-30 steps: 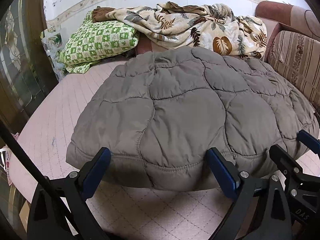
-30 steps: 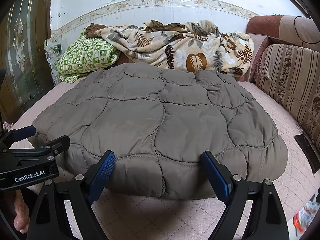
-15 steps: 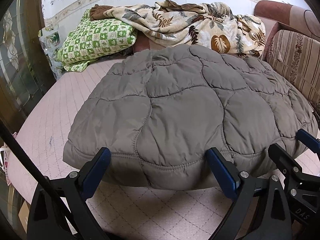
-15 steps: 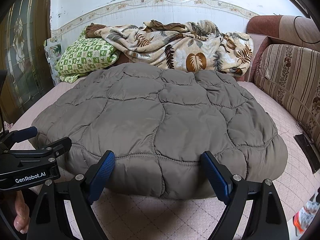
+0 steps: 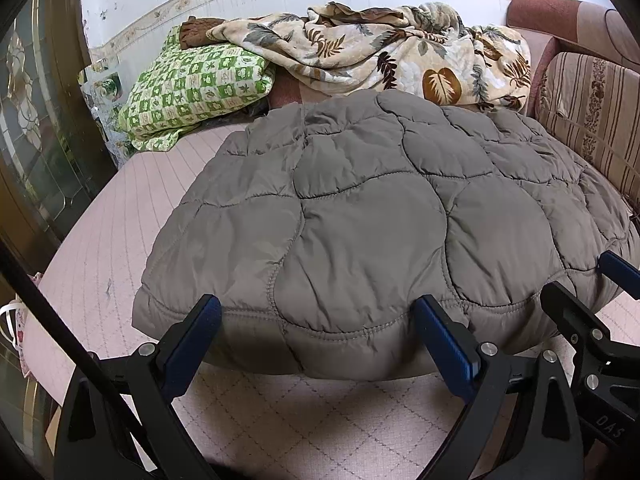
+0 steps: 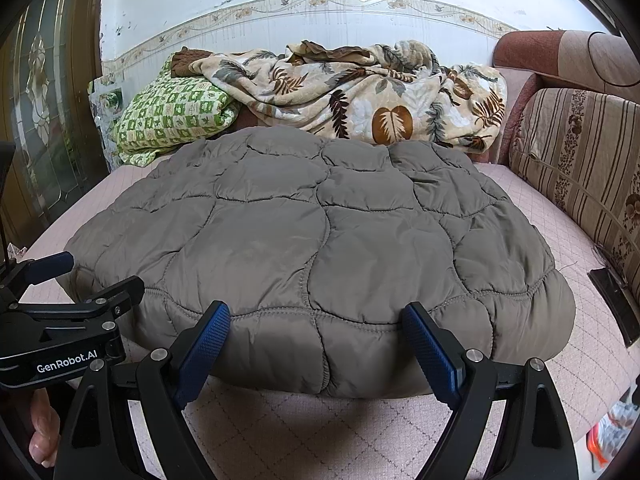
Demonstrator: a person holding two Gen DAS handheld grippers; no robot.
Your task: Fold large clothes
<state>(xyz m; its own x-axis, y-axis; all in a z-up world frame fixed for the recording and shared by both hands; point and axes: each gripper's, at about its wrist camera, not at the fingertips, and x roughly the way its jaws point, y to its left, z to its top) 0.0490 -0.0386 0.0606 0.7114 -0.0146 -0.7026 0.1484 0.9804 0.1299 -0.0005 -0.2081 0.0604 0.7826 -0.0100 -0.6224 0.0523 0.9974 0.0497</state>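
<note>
A grey quilted padded garment (image 5: 360, 220) lies flat and folded on the pink quilted bed (image 5: 120, 220), its stitched near edge facing me. My left gripper (image 5: 316, 312) stands open at that near edge, blue pads on either side of a stretch of the hem, not pressing it. My right gripper (image 6: 316, 314) is likewise open at the same edge of the garment (image 6: 312, 240), further right. Each gripper shows at the side of the other's view: the right gripper (image 5: 582, 276) and the left gripper (image 6: 98, 270). Nothing is held.
A green checked pillow (image 5: 196, 88) and a crumpled leaf-print blanket (image 5: 380, 52) lie at the far end against the wall. A striped cushion (image 6: 580, 152) borders the right side, with a dark flat object (image 6: 612, 300) beside it. A glazed wooden door (image 5: 36, 140) stands left.
</note>
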